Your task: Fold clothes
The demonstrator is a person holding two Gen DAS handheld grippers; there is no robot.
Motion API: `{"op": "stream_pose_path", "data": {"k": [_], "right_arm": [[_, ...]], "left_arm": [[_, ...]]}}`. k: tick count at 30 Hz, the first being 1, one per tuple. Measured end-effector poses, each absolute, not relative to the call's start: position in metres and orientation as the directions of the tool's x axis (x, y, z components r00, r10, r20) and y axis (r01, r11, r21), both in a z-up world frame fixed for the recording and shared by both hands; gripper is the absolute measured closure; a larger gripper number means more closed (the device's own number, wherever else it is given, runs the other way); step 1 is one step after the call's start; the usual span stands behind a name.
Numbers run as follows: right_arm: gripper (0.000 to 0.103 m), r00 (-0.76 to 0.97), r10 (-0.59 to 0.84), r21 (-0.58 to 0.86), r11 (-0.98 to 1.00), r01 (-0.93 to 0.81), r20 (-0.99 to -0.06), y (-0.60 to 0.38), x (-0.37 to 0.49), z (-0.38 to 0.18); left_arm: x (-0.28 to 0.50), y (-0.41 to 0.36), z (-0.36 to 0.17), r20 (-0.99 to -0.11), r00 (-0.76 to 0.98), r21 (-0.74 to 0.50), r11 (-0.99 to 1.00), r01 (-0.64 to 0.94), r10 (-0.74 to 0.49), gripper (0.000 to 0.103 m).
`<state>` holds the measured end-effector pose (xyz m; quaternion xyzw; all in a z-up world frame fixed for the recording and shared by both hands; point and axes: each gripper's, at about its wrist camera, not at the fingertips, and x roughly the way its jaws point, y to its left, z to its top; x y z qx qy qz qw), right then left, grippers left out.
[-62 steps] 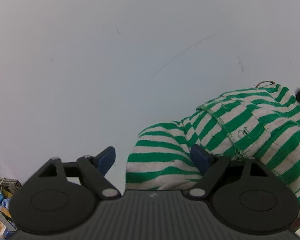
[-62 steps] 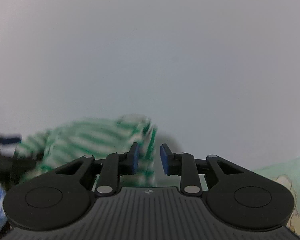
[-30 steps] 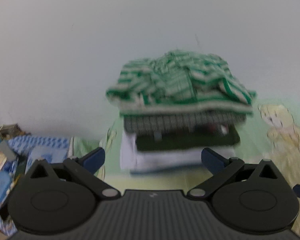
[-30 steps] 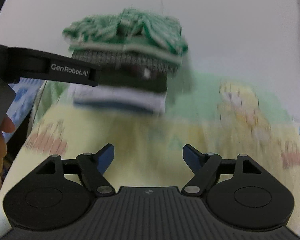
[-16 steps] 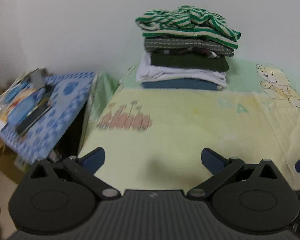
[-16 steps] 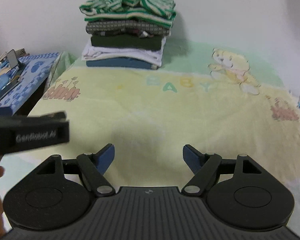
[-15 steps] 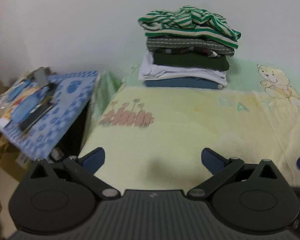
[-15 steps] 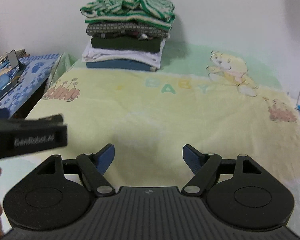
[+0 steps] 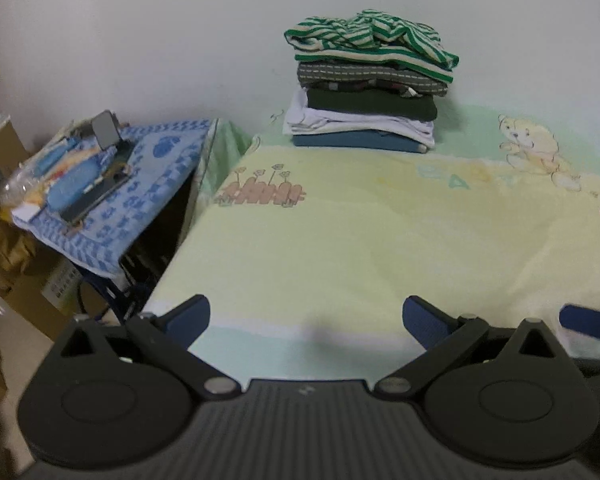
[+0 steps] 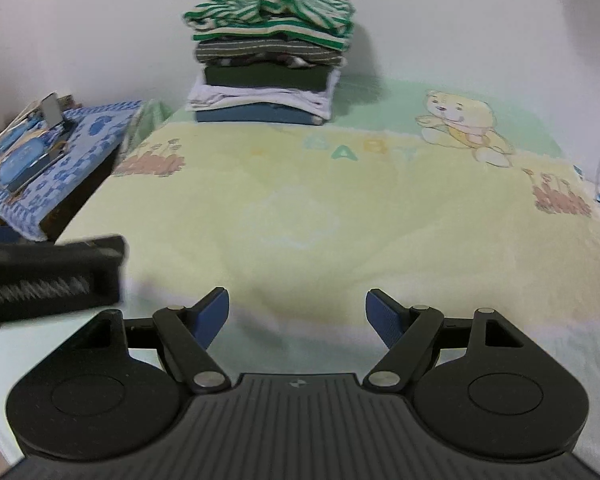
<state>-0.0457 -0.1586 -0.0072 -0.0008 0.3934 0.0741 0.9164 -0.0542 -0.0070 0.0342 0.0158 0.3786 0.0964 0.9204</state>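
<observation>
**A:** Start with the left wrist view. What is the left gripper (image 9: pixel 306 316) doing?

**B:** Its jaws are spread wide with nothing between them, and it hangs over the near edge of the bed (image 9: pixel 340 248), which is covered by a pale yellow baby-print blanket. At the far side, against the wall, sits the stack of folded clothes (image 9: pixel 366 92). The green-striped garment (image 9: pixel 370 42) is on top, somewhat rumpled, over a grey striped piece, a dark green one, a white one and a blue one at the bottom. To the left stands a side table under a blue patterned cloth (image 9: pixel 152 184), cluttered with small items I can't make out.

**A:** And the right wrist view?

**B:** The right gripper (image 10: pixel 296 316) is also wide open and empty, well apart from the stack of folded clothes (image 10: pixel 266 64). The green-striped garment (image 10: pixel 272 12) crowns it here too. The left gripper's body shows as a blurred dark bar at the left edge. The bed (image 10: pixel 300 208) between the grippers and the stack carries no loose garment.

**A:** So which step is this?

**B:** I judge the striped piece is stacked and the hands are free, between items. No unfolded garment is in either view, so the next move calls for finding one outside the frame, bringing it onto the open blanket and spreading it flat. If there is none, the folding may be finished.
</observation>
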Motion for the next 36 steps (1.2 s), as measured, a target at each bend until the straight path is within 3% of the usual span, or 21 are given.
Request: {"op": "stream_pose_path", "data": {"k": [10, 21, 36], "right_arm": [[0.024, 0.713, -0.058, 0.082, 0.984, 0.160, -0.698, -0.164, -0.033, 0.006], [0.019, 0.751, -0.109, 0.067, 0.977, 0.200, -0.651, -0.110, -0.038, 0.022], [0.019, 0.725, -0.113, 0.061, 0.976, 0.209, -0.680, -0.089, -0.040, 0.021]], "left_arm": [[-0.034, 0.015, 0.044, -0.667, 0.729, 0.107, 0.988, -0.109, 0.153, 0.001], [-0.016, 0.054, 0.032, -0.732, 0.682, 0.024, 1.000, 0.008, 0.012, 0.001], [-0.031, 0.072, 0.033, -0.703, 0.710, 0.058, 0.998, 0.003, 0.039, 0.001]]}}
